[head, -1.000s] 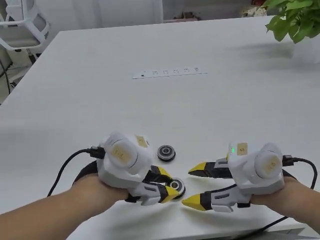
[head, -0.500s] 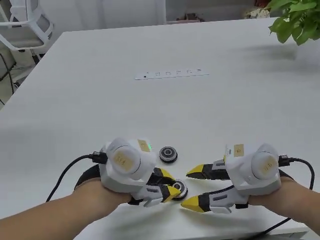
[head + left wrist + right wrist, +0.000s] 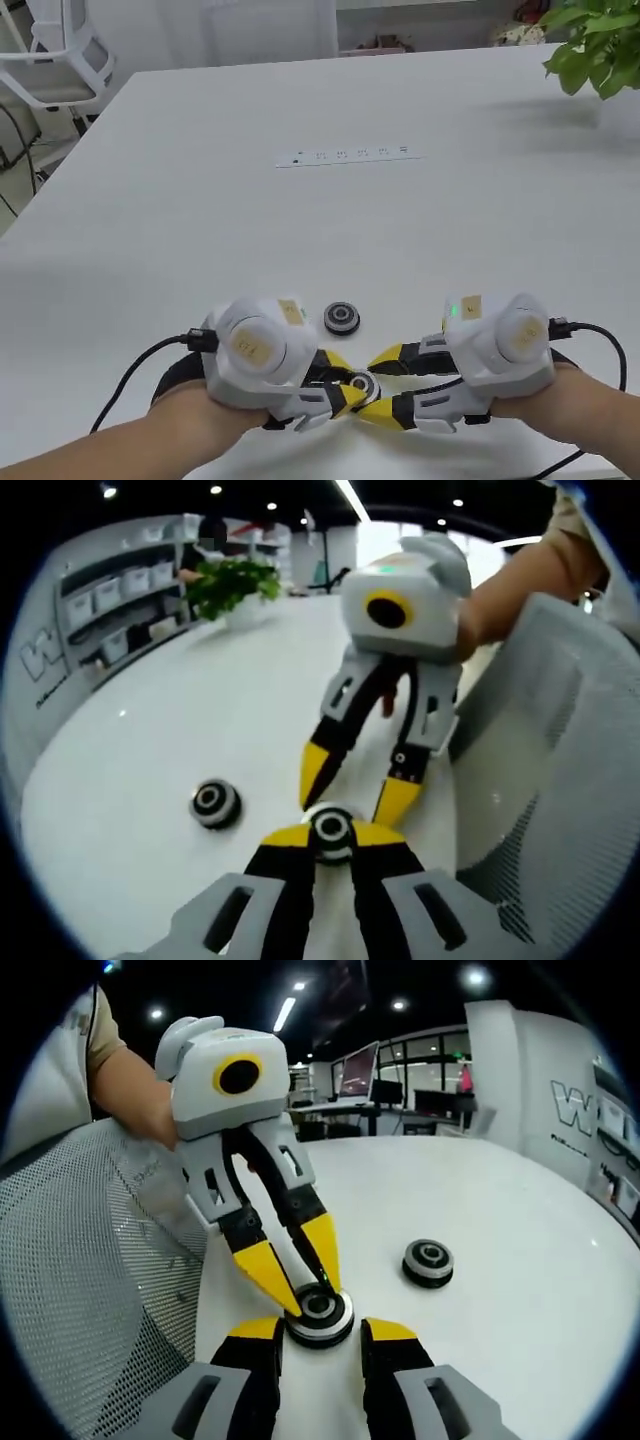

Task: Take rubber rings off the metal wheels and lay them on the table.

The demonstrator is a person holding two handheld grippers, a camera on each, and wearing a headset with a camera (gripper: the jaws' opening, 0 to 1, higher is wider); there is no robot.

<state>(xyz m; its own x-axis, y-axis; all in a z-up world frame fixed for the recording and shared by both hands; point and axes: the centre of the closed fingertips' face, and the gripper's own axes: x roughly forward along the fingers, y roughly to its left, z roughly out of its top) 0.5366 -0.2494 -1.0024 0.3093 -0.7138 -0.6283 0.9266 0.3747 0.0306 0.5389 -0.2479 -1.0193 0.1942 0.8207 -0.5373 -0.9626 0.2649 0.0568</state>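
Note:
A small metal wheel with a black rubber ring [image 3: 360,384] is held just above the white table [image 3: 300,230] near its front edge. My left gripper [image 3: 345,383] is shut on that wheel [image 3: 332,827]. My right gripper [image 3: 378,385] faces it from the right, open, with its yellow tips on either side of the same wheel [image 3: 320,1310]. In the left gripper view the right gripper [image 3: 358,785] reaches down from above. In the right gripper view the left gripper [image 3: 308,1290] pinches the wheel from the far side. A second ringed wheel [image 3: 342,317] lies flat just behind them.
A white socket strip [image 3: 345,155] is set into the table's middle. A green plant [image 3: 600,50] stands at the far right corner, and a white chair [image 3: 60,60] beyond the far left corner. Cables trail back from both grippers.
My right gripper has moved left and brought its jaws in around the wheel held by the left gripper. The jaws' gap has narrowed. The second wheel has stayed put.

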